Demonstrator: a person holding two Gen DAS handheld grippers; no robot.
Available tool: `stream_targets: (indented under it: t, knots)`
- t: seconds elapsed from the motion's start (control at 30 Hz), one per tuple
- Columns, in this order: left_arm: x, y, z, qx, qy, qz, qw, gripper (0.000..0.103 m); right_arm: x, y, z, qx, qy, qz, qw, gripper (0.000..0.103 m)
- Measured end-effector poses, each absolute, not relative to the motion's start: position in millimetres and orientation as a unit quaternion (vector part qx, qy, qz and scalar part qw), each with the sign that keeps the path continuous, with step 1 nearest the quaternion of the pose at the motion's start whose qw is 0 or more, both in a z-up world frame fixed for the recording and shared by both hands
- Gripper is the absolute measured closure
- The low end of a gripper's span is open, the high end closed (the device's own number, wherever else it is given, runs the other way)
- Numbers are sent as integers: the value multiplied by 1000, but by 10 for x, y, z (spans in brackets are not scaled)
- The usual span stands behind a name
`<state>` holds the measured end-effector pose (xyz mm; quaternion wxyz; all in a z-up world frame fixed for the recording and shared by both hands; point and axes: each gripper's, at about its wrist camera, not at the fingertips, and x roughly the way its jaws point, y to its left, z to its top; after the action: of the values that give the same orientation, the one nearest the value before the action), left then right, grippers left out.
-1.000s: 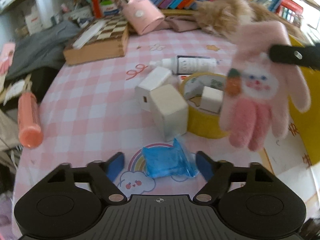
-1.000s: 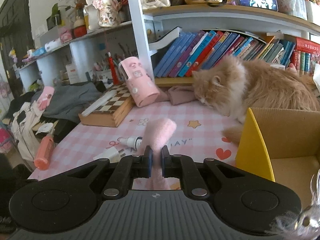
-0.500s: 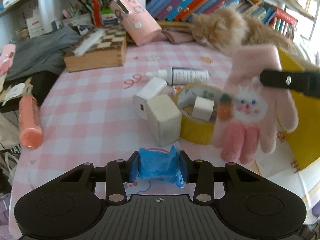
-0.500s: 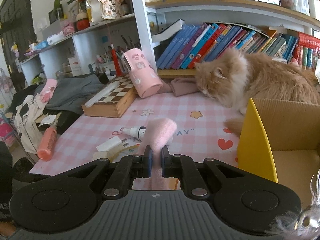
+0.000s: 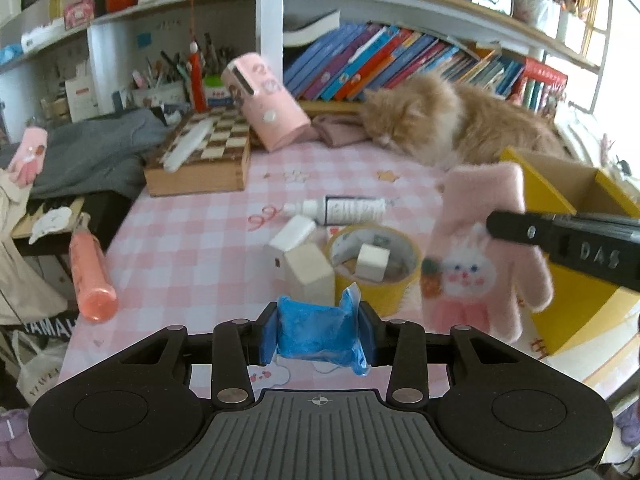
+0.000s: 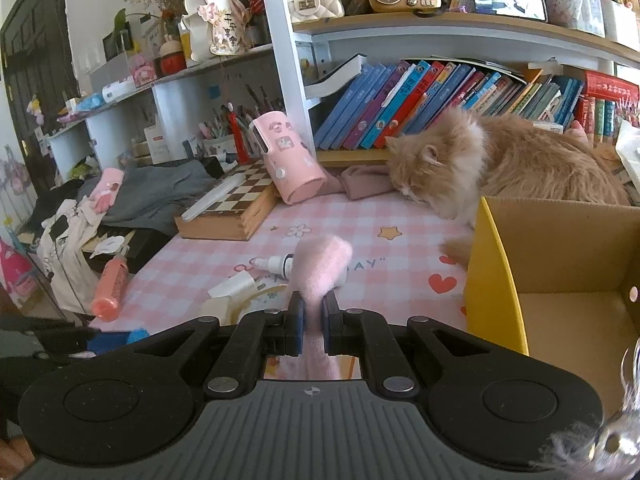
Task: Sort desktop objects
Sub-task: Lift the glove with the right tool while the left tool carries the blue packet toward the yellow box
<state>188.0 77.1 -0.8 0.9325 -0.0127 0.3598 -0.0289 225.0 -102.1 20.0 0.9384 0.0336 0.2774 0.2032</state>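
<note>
My left gripper [image 5: 318, 330] is shut on a blue plastic packet [image 5: 316, 332] and holds it above the pink checked table [image 5: 192, 240]. My right gripper [image 6: 313, 322] is shut on a pink bunny glove [image 6: 320, 268]; the glove [image 5: 480, 248] hangs from it in the left wrist view, next to the yellow cardboard box [image 5: 576, 280]. On the table lie a yellow tape roll [image 5: 376, 276] with a white cube inside, two white blocks [image 5: 310, 276], and a white bottle [image 5: 344, 209].
An orange cat [image 6: 500, 164] lies at the back by the box [image 6: 560, 276]. A chessboard box [image 5: 200, 160], a pink case [image 5: 266, 102] and an orange tube [image 5: 90, 272] sit to the left. Bookshelves stand behind.
My left gripper closed on the blue packet and lifted it off the table. My right gripper, still holding the glove, rose slightly beside the yellow box.
</note>
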Motion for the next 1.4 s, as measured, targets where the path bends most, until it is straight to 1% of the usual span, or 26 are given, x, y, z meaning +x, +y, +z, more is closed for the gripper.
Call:
stream_targets:
  t: [0.2,0.4,0.87,1.4]
  knots:
    - [1732,791,152,-35,343,-30,938,65,2085,-1099,280,37,277,202,939,95]
    - [1583,723,252,-37,330,-46,942,65,1852,-1145,371,26,271,206,940,95]
    - [1119,605,241,-25,324,-69,943,65,1428,-1155,335,31,294,212,931,95]
    - [441,460,193,-21,329,-100,939,65,622,-1259,236,29,307,198,931,95]
